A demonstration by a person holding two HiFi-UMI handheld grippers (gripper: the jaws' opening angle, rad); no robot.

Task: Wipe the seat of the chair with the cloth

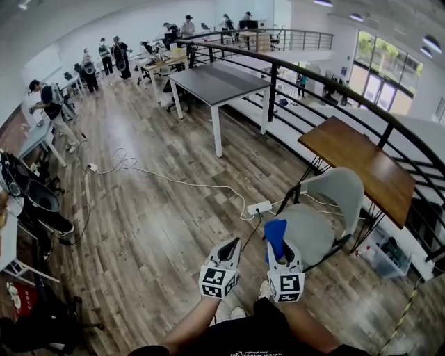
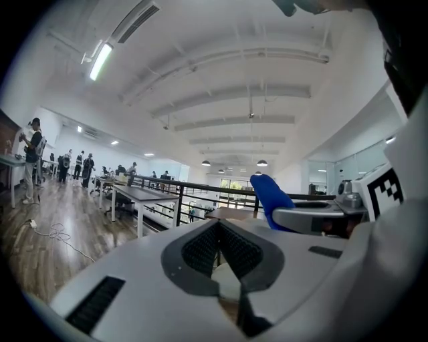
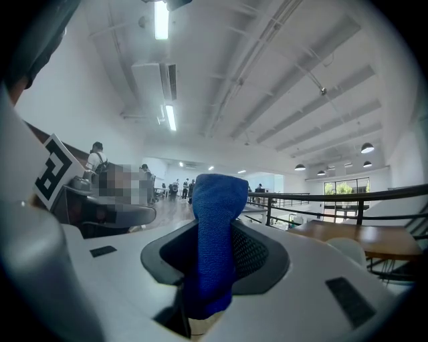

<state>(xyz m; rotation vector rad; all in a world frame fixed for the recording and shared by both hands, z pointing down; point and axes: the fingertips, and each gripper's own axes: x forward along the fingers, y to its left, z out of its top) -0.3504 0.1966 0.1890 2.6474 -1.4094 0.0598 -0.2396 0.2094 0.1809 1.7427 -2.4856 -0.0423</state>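
Bright, even light from ceiling strip lamps (image 3: 160,20) & windows (image 1: 379,66); strong fisheye bend, dark corners in gripper views, near foreground soft.

No words or numbers can be read. The cubes on the left gripper (image 1: 228,245) and right gripper (image 1: 279,249) bear only black-and-white square patterns. White print on the dark garment (image 1: 254,342), bottom centre of the head view, is too small to read.
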